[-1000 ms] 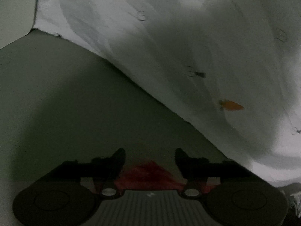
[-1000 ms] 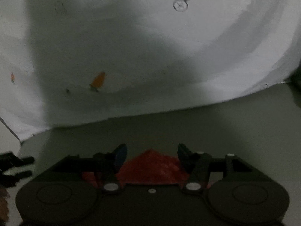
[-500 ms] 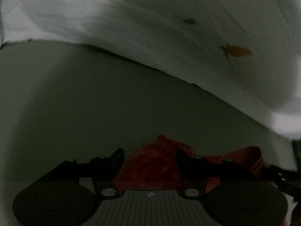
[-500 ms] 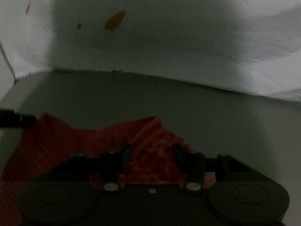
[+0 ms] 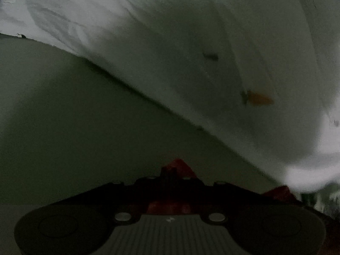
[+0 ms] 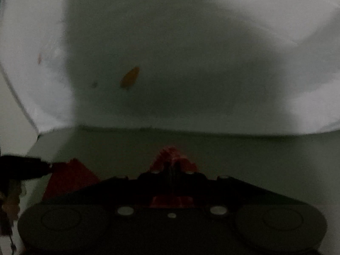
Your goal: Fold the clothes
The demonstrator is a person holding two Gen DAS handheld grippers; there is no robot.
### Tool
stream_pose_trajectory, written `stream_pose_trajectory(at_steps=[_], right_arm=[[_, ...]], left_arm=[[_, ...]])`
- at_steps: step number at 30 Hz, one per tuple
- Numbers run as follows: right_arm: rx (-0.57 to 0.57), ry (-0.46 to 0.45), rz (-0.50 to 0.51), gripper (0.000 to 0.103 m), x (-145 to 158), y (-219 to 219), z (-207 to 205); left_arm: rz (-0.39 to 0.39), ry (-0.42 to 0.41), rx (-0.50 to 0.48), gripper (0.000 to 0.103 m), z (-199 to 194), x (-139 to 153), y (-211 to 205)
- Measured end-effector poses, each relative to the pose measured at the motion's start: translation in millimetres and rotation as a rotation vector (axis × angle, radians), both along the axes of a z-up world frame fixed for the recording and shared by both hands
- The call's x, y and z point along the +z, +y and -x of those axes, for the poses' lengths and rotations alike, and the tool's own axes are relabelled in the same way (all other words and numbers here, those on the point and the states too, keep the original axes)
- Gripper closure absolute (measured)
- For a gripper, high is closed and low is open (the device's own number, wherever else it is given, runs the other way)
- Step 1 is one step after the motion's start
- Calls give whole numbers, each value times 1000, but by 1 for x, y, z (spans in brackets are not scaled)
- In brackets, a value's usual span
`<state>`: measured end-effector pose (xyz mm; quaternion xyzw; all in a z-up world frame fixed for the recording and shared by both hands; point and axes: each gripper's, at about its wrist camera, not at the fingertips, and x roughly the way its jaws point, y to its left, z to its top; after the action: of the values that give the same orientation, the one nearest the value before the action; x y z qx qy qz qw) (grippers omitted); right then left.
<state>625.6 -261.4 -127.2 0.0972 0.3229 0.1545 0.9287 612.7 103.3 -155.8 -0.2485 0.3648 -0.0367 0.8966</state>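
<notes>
— On the grey desk's (image 5: 63, 127) left side, left gripper (image 5: 171, 173) has just snapped closed on the crumpled red cloth garment (image 5: 180, 165)!

— Rightward, right gripper (image 6: 173, 166) just clamped another corner, short of the white printed sheet's (image 6: 191, 63) edge.

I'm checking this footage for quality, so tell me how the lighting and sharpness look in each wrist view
Left wrist view: dim, a broad shadow over the white sheet, its orange mark smeared, edges bowed by the fisheye. Right wrist view: equally dark, shadow across the middle, brighter at both sides; the red cloth is a dull patch, and the right gripper nearly a silhouette.
</notes>
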Motion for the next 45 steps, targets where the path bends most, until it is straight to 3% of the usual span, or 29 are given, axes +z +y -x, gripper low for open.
stream_pose_trajectory(at_steps=[3, 5, 6, 8, 9, 15, 20, 25, 27, 28, 29, 33, 35, 37, 38, 42, 45], right_arm=[[-57, 22, 16, 96, -12, -1, -28], [-95, 70, 107, 82, -17, 5, -39], [-104, 64, 146, 80, -15, 5, -34], [-116, 31, 169, 62, -8, -7, -11], [-127, 21, 173, 61, -5, -15, 3], [-281, 146, 196, 60, -10, -90, 102], [-420, 267, 169, 51, -25, -132, 186], [-436, 322, 121, 53, -46, -144, 227], [-417, 298, 163, 65, -44, -143, 229], [-407, 286, 183, 87, -44, -142, 229], [-419, 269, 177, 101, -42, -143, 228], [-535, 210, 192, 101, -31, -150, 225], [-581, 208, 243, 93, -22, -146, 232], [-604, 187, 209, 82, -13, -133, 243], [-593, 173, 142, 79, -8, -126, 254], [-488, 178, -212, 78, -12, -93, 295], [-406, 219, -389, 78, -24, -58, 320]], left_arm=[[-27, 23, 80, 95, -22, -6, 3], [-50, 47, 112, 92, -30, -4, 3], [-67, 32, 113, 85, -28, 2, 4], [-99, -11, 107, 70, -12, 12, 4], [-112, -22, 109, 64, -2, 16, 5], [-118, 99, 159, 62, 73, 12, 25], [-163, 200, 194, 53, 151, 5, 30], [-195, 239, 202, 47, 197, 1, 23], [-198, 241, 190, 45, 205, 0, 21], [-195, 237, 183, 45, 208, -1, 21], [-190, 235, 179, 43, 210, -1, 22], [-171, 238, 160, 42, 223, -6, 27], [-160, 243, 135, 42, 227, -7, 30], [-152, 251, 97, 42, 228, -10, 33], [-148, 252, 72, 42, 228, -13, 35], [-132, 247, -20, 42, 226, -21, 40], [-120, 241, -89, 43, 224, -22, 41]])
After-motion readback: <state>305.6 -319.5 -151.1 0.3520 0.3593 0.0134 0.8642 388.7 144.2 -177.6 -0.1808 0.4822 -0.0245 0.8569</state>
